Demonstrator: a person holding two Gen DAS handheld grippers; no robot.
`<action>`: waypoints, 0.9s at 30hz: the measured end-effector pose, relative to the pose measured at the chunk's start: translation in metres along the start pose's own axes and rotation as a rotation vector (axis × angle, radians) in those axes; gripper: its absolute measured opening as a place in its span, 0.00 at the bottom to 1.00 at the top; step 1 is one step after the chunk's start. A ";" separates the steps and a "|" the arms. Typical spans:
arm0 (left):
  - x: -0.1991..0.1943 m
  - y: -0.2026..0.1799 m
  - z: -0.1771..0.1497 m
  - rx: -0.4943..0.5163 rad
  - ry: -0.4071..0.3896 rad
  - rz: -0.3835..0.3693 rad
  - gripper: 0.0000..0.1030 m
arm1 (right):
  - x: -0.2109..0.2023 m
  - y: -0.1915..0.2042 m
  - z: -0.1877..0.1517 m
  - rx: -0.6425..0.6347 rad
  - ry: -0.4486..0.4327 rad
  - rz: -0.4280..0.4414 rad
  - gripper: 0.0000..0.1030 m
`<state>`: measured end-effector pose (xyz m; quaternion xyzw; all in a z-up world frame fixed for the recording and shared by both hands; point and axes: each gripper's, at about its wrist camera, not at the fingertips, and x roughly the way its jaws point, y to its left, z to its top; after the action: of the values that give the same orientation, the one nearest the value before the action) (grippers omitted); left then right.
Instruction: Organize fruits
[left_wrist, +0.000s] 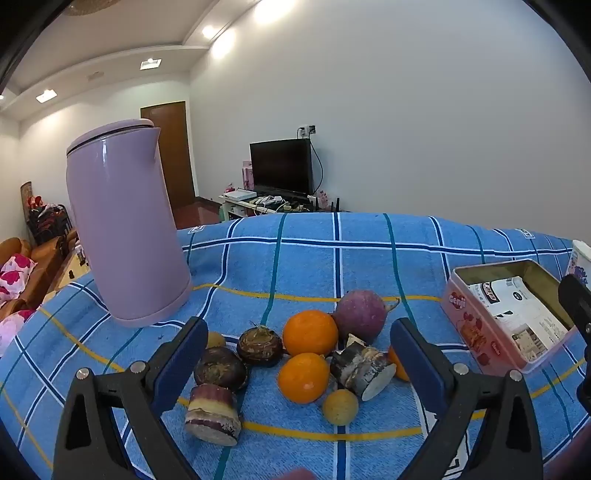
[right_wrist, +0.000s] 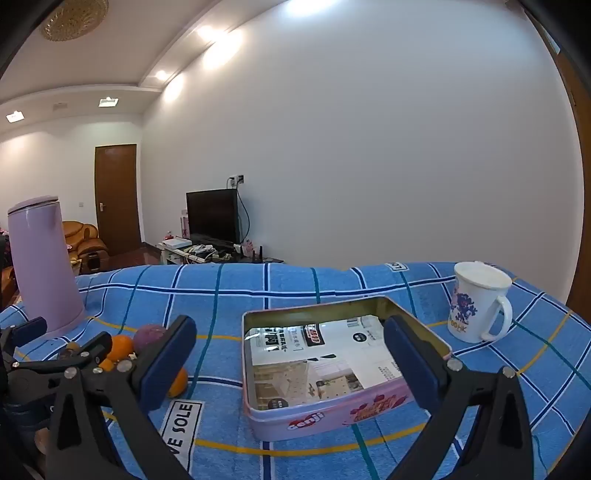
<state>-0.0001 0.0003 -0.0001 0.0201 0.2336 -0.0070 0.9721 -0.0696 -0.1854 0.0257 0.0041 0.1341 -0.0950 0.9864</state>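
Left wrist view: fruits heaped on blue checked cloth over bench (left_wrist: 369, 251), between lilac kettle (left_wrist: 125, 229) and pink tin (left_wrist: 476, 325). Two oranges (left_wrist: 309, 332) touching, one in front of the other; purple round fruit (left_wrist: 361, 314) behind them; two dark brown bulbs (left_wrist: 221, 369) side by side at left; small yellow fruit (left_wrist: 340, 406) in front; two cut stalk pieces, perhaps sugarcane (left_wrist: 360, 367), hard to tell for sure. Third orange mostly hidden behind right finger. Left gripper (left_wrist: 299, 362) wide open above the pile, holding nothing.

Right wrist view: right gripper (right_wrist: 290, 363) also spread wide, empty, framing open tin (right_wrist: 314, 417) lined with printed paper. Fruits (right_wrist: 122, 347) partly blocked by left gripper at frame's left. White mug (right_wrist: 476, 306) near cloth's right edge, apart from tin. Bare cloth beyond tin and fruit up to far bench edge.
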 end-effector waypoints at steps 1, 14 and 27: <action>0.000 0.000 0.000 -0.002 -0.002 0.001 0.97 | 0.000 0.001 0.000 -0.007 0.006 -0.002 1.00; -0.002 -0.002 -0.003 0.026 0.042 -0.083 0.97 | 0.004 -0.001 -0.001 -0.003 0.024 -0.048 1.00; -0.001 -0.002 -0.003 0.019 0.046 -0.086 0.97 | 0.008 -0.008 -0.003 0.016 0.044 -0.051 1.00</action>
<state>-0.0025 -0.0012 -0.0021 0.0194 0.2563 -0.0503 0.9651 -0.0644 -0.1948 0.0212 0.0108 0.1552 -0.1211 0.9804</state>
